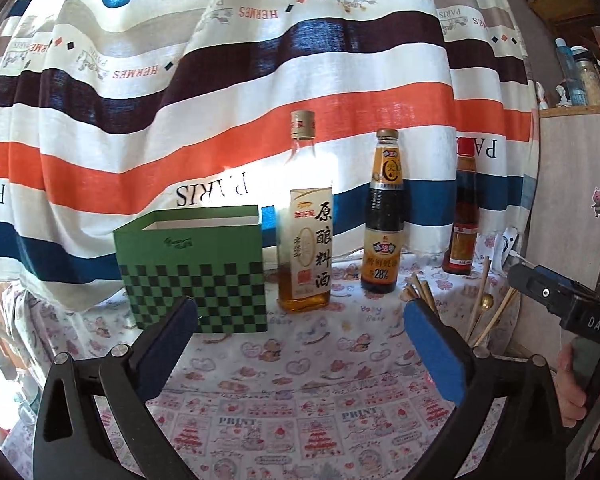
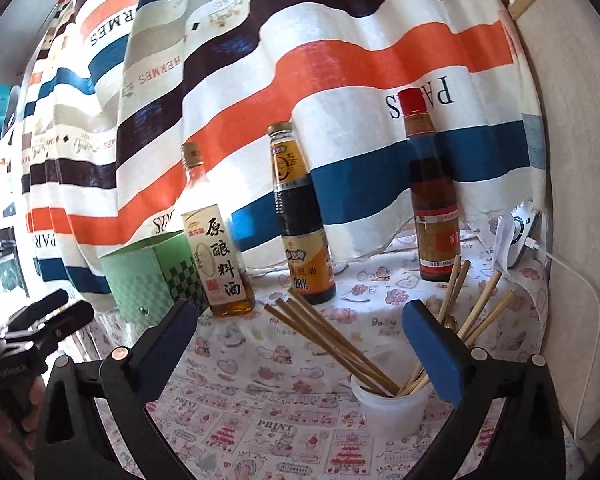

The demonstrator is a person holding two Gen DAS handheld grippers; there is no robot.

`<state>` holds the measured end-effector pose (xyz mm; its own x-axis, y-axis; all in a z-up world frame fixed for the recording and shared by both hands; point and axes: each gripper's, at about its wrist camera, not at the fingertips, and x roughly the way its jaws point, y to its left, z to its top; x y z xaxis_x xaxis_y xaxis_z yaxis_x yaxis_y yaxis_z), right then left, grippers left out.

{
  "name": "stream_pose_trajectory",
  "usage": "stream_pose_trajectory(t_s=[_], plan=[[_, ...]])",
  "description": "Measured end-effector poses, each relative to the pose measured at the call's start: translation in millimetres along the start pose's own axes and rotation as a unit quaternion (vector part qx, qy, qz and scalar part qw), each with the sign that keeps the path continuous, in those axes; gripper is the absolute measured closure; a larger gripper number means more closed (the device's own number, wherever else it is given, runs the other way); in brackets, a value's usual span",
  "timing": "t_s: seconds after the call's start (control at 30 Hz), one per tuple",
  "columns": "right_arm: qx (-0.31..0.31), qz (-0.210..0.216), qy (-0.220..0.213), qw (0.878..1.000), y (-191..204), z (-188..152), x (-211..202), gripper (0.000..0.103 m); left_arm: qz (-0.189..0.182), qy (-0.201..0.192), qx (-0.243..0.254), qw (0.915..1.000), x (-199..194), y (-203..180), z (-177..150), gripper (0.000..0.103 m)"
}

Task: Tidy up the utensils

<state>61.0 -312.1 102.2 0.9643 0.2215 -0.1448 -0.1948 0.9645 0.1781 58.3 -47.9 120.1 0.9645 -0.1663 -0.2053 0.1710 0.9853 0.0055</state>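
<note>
Several wooden chopsticks (image 2: 332, 340) and a gold spoon (image 2: 450, 322) stand in a white plastic cup (image 2: 392, 404) on the patterned tablecloth. My right gripper (image 2: 300, 354) is open and empty, just in front of the cup. A green checkered box (image 1: 196, 268), open at the top, stands at the left. My left gripper (image 1: 300, 352) is open and empty, in front of the box. The chopsticks (image 1: 422, 292) and spoon (image 1: 487, 301) show partly behind the right finger in the left wrist view. The box (image 2: 156, 276) also shows in the right wrist view.
Three sauce bottles stand along the striped curtain: cooking wine (image 1: 306, 236), oyster sauce (image 1: 384, 220) and a red-capped bottle (image 2: 434, 196). A white charger with cable (image 2: 520, 236) lies at the right by a pale panel. The other gripper's body (image 1: 560, 304) is at the right.
</note>
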Motion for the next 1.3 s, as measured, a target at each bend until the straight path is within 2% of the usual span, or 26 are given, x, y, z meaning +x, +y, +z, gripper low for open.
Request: stream_pose_trajectory(t_s=[0.2, 0.33, 0.4, 0.5, 0.57, 0.67, 0.77, 0.87, 1.0, 1.1, 1.3], plan=[[-0.007, -0.011, 0.002, 1.000, 18, -23, -18, 0.000, -0.001, -0.002, -0.018, 0.9998, -24, 25, -25, 0.001], [-0.030, -0.048, -0.009, 0.998, 26, -51, -25, 0.000, 0.000, -0.009, -0.018, 0.9998, -27, 25, -60, 0.001], [-0.031, -0.057, 0.005, 0.998, 24, -68, -19, 0.000, 0.010, -0.002, -0.022, 0.9997, -22, 24, -76, 0.001], [-0.038, -0.062, 0.047, 0.996, 22, -91, 0, 0.000, 0.014, 0.009, -0.032, 0.9993, -14, 24, -97, 0.001], [-0.052, -0.064, 0.044, 0.996, 24, -99, 3, 0.000, 0.005, 0.021, -0.027, 0.9994, -10, 23, -101, 0.001], [-0.076, -0.075, 0.030, 0.994, 29, -106, 5, 0.000, 0.031, 0.013, -0.035, 0.9988, -11, 26, -112, 0.001], [-0.086, -0.080, 0.042, 0.992, 30, -111, 11, 0.000, 0.025, 0.031, -0.054, 0.9978, -7, 34, -116, 0.001], [-0.079, -0.086, 0.048, 0.992, 26, -111, 13, 0.000, 0.044, 0.023, -0.060, 0.9970, -7, 39, -120, 0.001], [-0.075, -0.110, 0.057, 0.989, 22, -111, 17, 0.000, 0.043, 0.037, -0.040, 0.9976, 3, 33, -128, 0.001], [-0.079, -0.109, 0.056, 0.989, 24, -111, 17, 0.000, 0.063, 0.043, -0.029, 0.9966, 5, 30, -128, 0.001], [-0.078, -0.117, 0.056, 0.988, 23, -111, 17, 0.000, 0.045, 0.050, -0.012, 0.9976, 8, 22, -129, 0.001]])
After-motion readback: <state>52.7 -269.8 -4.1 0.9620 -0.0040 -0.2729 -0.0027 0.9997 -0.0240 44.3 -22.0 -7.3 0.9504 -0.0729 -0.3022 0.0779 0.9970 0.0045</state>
